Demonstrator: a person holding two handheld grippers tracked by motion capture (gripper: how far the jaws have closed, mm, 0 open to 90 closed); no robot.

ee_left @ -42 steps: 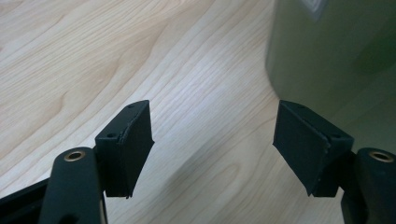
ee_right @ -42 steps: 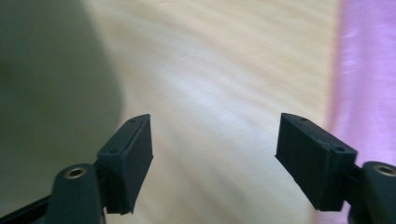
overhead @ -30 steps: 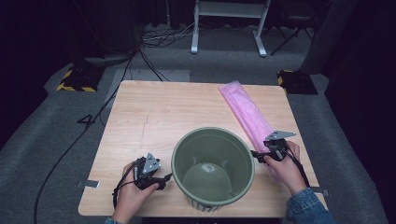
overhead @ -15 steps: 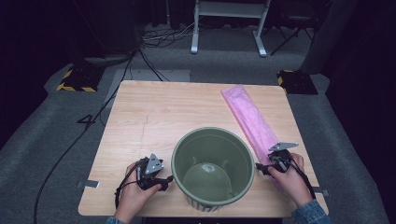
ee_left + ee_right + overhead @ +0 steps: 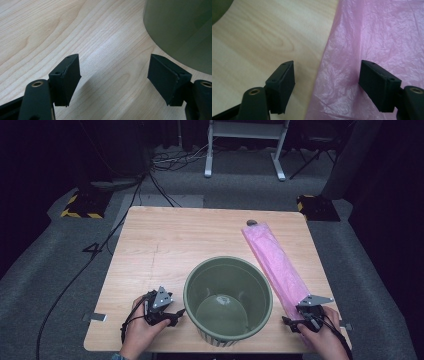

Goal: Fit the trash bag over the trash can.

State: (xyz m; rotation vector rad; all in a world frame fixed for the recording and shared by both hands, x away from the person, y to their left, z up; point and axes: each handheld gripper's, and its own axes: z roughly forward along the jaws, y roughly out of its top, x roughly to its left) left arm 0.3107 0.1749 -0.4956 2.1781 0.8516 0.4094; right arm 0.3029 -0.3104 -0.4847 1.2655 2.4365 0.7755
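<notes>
Two open grippers flank a green bucket (image 5: 228,300) at the bottom centre of my high view.

My left gripper (image 5: 113,75) hangs released beside the bucket wall; my right gripper (image 5: 326,82), jaws apart, straddles the pink plastic sheet's (image 5: 372,45) edge, seemingly just above it.
</notes>
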